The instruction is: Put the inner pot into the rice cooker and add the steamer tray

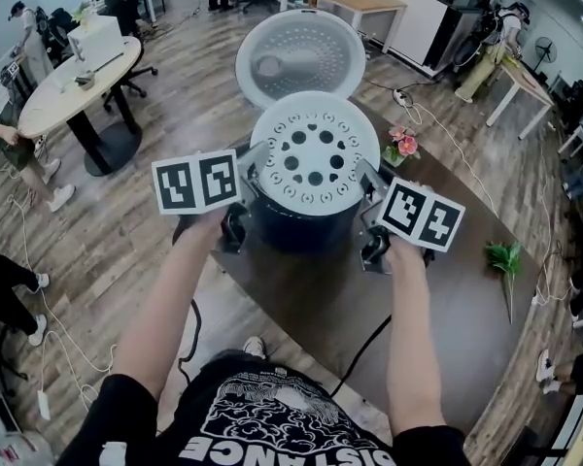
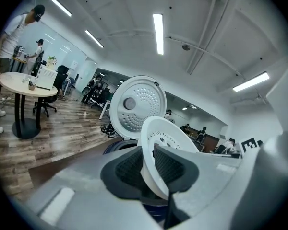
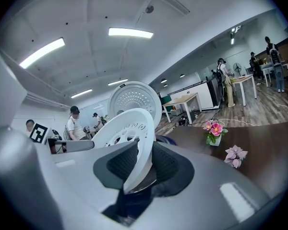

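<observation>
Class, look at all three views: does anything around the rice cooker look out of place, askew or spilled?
Only the green plant sprig appears to lie flat on the table instead of standing. The steamer tray looks level over the rice cooker; nothing spilled.

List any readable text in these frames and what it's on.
"DISTANCE": upside down, bottom cut off, on the person's black T-shirt.
Left marker cube, right marker cube: patterns only, no letters.
Rice cooker, steamer tray: no print visible.
</observation>
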